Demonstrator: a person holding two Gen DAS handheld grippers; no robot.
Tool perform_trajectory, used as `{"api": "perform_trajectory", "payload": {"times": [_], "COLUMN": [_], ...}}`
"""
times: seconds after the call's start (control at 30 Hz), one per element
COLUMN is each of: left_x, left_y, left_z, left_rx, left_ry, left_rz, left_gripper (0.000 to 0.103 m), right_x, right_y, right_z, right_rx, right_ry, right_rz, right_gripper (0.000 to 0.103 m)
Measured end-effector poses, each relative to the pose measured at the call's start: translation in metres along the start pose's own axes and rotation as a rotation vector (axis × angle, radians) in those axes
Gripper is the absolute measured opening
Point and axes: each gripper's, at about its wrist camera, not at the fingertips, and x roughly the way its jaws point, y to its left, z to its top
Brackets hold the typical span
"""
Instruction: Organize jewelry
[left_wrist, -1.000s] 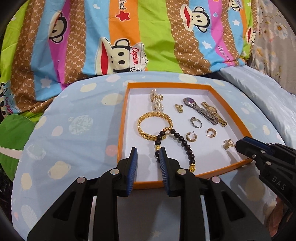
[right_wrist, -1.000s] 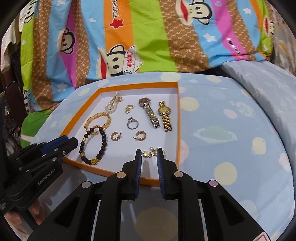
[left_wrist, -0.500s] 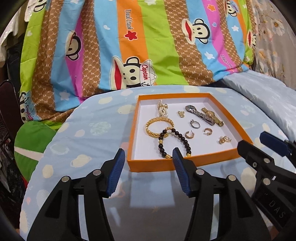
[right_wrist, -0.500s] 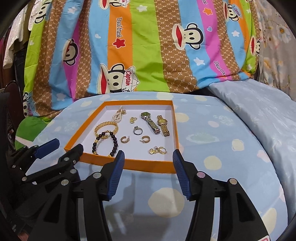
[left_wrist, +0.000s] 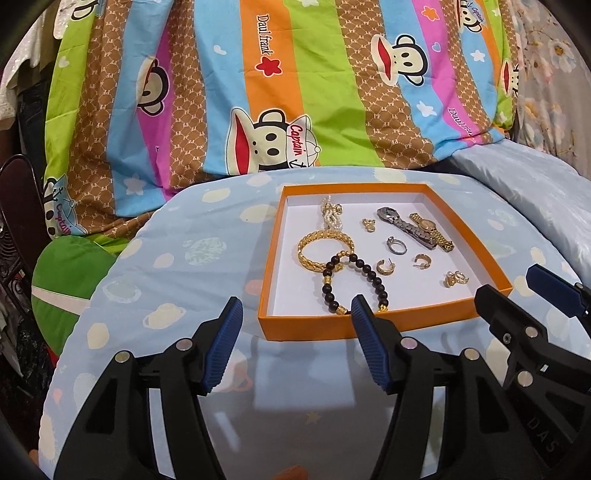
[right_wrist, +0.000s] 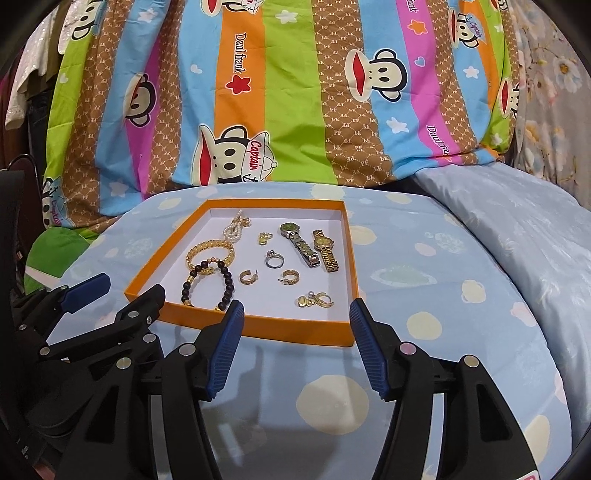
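Both hand-held grippers, left (left_wrist: 295, 343) and right (right_wrist: 295, 343), wide open, empty. Bead bracelet (left_wrist: 351, 282) in orange tray (left_wrist: 369, 326): light, limp, slippery; pinch across bead strand.

We see a pale blue spotted bedsheet (left_wrist: 177, 280) in front. Behind it hangs a striped cartoon-monkey blanket (right_wrist: 295, 110).
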Motion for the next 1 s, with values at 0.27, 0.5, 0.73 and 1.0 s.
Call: {"api": "perform_trajectory", "payload": {"times": [0.27, 0.5, 0.73, 1.0], "left_x": [0.005, 0.013, 0.010, 0.007], "left_y": [0.014, 0.019, 0.012, 0.011], "left_z": [0.015, 0.017, 0.015, 0.014], "left_rx": [-0.026, -0.024, 0.007, 0.013], "left_ry": [-0.004, 0.033, 0.021, 0.011], "left_rz": [0.019, 0.027, 0.022, 0.031], "left_gripper": [0.059, 0.059, 0.059, 0.059], "right_x": [0.015, 0.020, 0.021, 0.017], "right_y": [0.012, 0.016, 0.007, 0.008], "right_z": [0.025, 0.020, 0.018, 0.016], "right_rx": [-0.026, -0.006, 0.029, 0.026], "right_ry": [0.079, 0.085, 0.110, 0.103], "right_rz": [0.024, 0.023, 0.044, 0.034], "right_gripper": [0.060, 0.061, 0.062, 0.062]}}
